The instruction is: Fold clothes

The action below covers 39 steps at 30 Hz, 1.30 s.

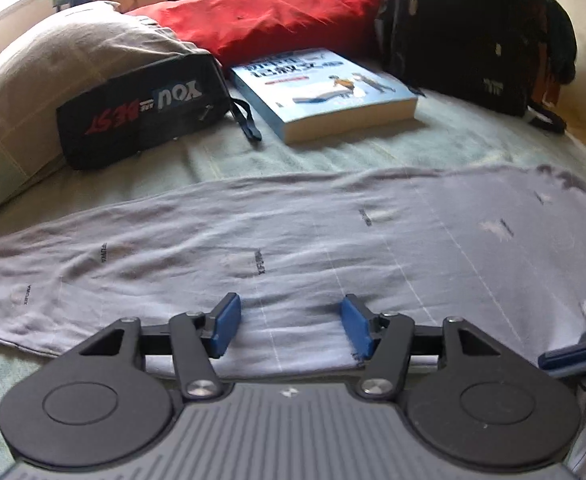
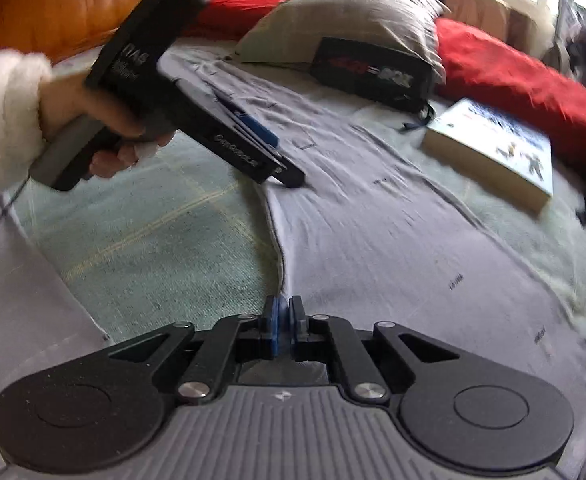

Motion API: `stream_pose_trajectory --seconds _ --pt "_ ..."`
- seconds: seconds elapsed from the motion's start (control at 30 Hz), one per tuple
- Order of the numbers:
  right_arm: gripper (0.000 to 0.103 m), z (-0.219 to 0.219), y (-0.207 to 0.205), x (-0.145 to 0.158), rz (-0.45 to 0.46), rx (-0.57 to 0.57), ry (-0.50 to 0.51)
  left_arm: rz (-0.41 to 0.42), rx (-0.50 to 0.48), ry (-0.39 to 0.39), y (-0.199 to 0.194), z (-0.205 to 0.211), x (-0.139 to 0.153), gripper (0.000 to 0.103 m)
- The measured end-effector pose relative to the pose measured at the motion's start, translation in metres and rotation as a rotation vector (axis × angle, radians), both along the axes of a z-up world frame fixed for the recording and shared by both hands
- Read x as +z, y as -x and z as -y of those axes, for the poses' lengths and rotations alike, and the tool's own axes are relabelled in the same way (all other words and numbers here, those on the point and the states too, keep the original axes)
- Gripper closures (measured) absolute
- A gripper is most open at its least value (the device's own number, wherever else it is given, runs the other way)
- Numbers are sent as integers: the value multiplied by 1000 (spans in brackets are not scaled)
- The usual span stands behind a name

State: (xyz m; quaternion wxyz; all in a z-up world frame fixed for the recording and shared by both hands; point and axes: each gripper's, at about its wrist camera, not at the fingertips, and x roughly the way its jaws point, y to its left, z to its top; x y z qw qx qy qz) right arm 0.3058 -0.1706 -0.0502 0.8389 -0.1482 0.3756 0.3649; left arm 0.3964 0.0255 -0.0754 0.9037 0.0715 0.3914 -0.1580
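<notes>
In the left wrist view, one long grey cloth garment with small dark printed words (image 1: 293,232) lies flat across the pale green bed cover (image 1: 333,148); the left gripper (image 1: 291,326) stands open over its near edge, two blue pads apart, nothing pinched. At 12 o'clock lies one thick light-blue paperback book (image 1: 325,88); at 10 o'clock one black zip pouch with red letters (image 1: 141,112) leans on one beige pillow (image 1: 53,64); one red cushion (image 1: 277,16) lies behind.

In the right wrist view, the right gripper (image 2: 284,330) is closed on the garment's edge; at 10 o'clock one hand (image 2: 93,120) holds the left gripper.
</notes>
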Motion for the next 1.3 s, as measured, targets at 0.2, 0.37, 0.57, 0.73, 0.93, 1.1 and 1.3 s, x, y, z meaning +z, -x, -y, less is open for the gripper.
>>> stream_pose_trajectory --seconds 0.2,0.37,0.57,0.73,0.93,1.1,1.3 --pt "60 49 -2 14 -4 -251 -111 73 -138 -23 21 32 12 46" --pt "46 74 1 -16 -59 -401 -51 67 -142 -79 24 39 -5 39" --pt "25 78 45 -11 78 -431 53 63 -30 -117 25 23 10 40" --pt "5 87 67 -3 127 -553 36 96 -194 -47 46 75 33 35" --pt "4 116 93 -15 42 -619 -56 66 -350 -61 61 141 12 34" --pt "0 140 111 -19 13 -658 -85 -5 -207 -1 40 126 2 29" --pt "0 156 125 -19 1 -684 -178 10 -121 28 40 87 28 30"
